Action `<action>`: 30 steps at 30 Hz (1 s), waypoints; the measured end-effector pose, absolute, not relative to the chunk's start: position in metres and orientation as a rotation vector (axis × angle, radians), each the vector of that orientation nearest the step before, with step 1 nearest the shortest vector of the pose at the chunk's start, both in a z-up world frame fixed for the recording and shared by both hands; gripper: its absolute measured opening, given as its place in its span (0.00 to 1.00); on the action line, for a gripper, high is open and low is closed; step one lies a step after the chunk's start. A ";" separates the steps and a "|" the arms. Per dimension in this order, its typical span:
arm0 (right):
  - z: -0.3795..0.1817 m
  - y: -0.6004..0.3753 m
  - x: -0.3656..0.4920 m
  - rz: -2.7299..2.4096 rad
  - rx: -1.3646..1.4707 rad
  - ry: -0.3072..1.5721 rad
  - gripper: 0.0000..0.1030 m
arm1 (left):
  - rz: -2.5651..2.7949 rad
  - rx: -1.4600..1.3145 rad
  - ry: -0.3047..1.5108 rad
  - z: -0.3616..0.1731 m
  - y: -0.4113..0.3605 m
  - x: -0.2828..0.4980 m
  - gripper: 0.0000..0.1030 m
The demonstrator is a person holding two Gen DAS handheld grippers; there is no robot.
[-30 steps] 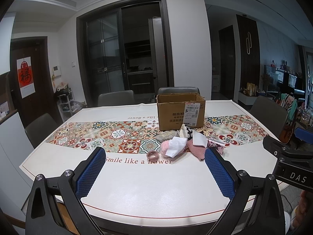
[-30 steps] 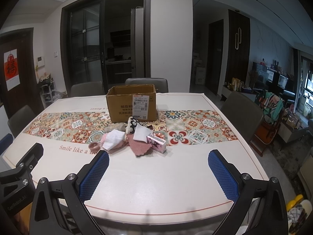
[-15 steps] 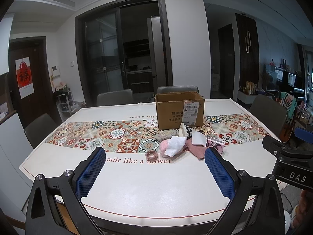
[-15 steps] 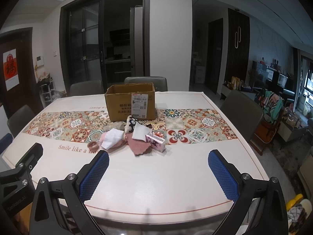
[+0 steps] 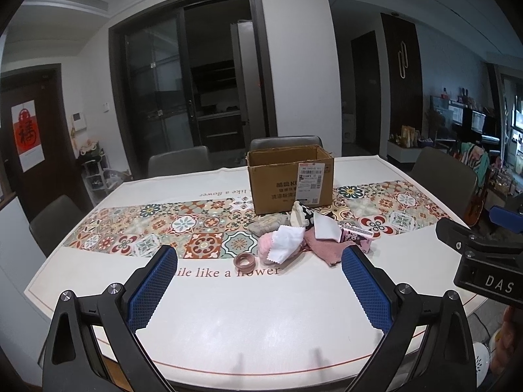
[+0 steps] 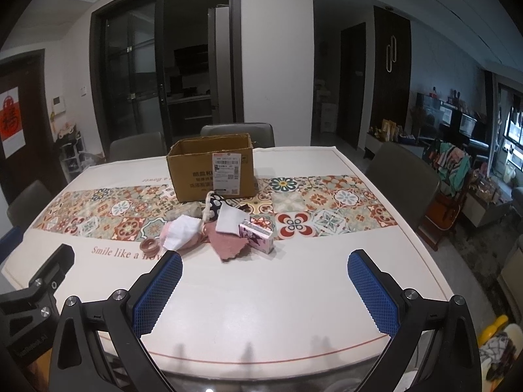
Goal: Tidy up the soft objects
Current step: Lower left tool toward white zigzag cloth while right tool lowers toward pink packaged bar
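A heap of soft things lies mid-table: a white cloth over a pink fluffy item, a dusty pink cloth, a second white cloth, a black-and-white patterned pouch and a grey pad. The heap also shows in the right wrist view. An open cardboard box stands just behind it. My left gripper and right gripper are open and empty, held above the near edge of the table, well short of the heap.
A pink printed carton lies at the heap's right and a small brown ring at its left. The white table has a patterned runner. Grey chairs stand around it.
Both grippers have risen and drawn slightly back, so the heap and box appear a little farther off. Nothing on the table has moved.
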State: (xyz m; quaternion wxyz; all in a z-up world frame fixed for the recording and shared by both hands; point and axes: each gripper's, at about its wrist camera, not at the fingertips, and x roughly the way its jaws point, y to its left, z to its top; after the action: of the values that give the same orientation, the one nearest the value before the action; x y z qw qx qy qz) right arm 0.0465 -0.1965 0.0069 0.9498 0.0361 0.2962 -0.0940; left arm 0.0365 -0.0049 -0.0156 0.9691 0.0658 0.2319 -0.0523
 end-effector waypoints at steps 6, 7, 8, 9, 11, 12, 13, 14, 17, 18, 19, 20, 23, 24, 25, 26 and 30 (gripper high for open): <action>0.001 -0.196 0.070 -0.193 0.093 0.621 1.00 | -0.129 0.156 0.493 -0.023 -0.006 0.067 0.95; 0.000 -0.196 0.074 -0.193 0.094 0.626 1.00 | -0.134 0.161 0.499 -0.024 -0.006 0.074 0.94; -0.002 -0.195 0.081 -0.194 0.096 0.632 1.00 | -0.138 0.165 0.504 -0.025 -0.007 0.079 0.92; -0.003 -0.196 0.086 -0.195 0.099 0.637 1.00 | -0.143 0.171 0.509 -0.027 -0.008 0.086 0.91; -0.006 -0.196 0.097 -0.196 0.107 0.649 1.00 | -0.153 0.184 0.517 -0.030 -0.010 0.098 0.90; -0.007 -0.196 0.104 -0.198 0.111 0.656 1.00 | -0.160 0.191 0.520 -0.032 -0.011 0.104 0.89; -0.009 -0.196 0.109 -0.200 0.114 0.661 1.00 | -0.166 0.197 0.524 -0.033 -0.012 0.110 0.88; -0.011 -0.197 0.116 -0.203 0.119 0.668 1.00 | -0.174 0.203 0.529 -0.035 -0.013 0.116 0.87; -0.016 -0.199 0.133 -0.214 0.134 0.686 1.00 | -0.199 0.212 0.544 -0.040 -0.015 0.135 0.85; -0.018 -0.200 0.140 -0.219 0.139 0.693 1.00 | -0.208 0.217 0.550 -0.042 -0.016 0.142 0.84; -0.020 -0.200 0.145 -0.224 0.144 0.696 1.00 | -0.217 0.222 0.558 -0.044 -0.017 0.149 0.83; -0.022 -0.201 0.152 -0.231 0.151 0.703 1.00 | -0.227 0.225 0.566 -0.047 -0.017 0.156 0.82; -0.029 -0.202 0.170 -0.249 0.166 0.725 1.00 | -0.257 0.236 0.589 -0.056 -0.019 0.174 0.81; -0.031 -0.202 0.175 -0.253 0.173 0.732 1.00 | -0.265 0.239 0.594 -0.059 -0.019 0.179 0.80; -0.033 -0.202 0.180 -0.258 0.180 0.741 1.00 | -0.274 0.241 0.600 -0.062 -0.019 0.185 0.80; -0.036 -0.202 0.185 -0.263 0.185 0.750 1.00 | -0.284 0.242 0.605 -0.065 -0.020 0.191 0.80; -0.048 -0.199 0.206 -0.289 0.194 0.784 1.00 | -0.319 0.245 0.637 -0.080 -0.020 0.211 0.76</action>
State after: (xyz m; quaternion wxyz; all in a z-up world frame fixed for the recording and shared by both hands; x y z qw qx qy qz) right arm 0.2060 -0.1995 -0.0476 0.9095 0.0942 0.3800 -0.1399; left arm 0.2110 -0.0205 -0.0797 0.9300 0.1197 0.3108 -0.1557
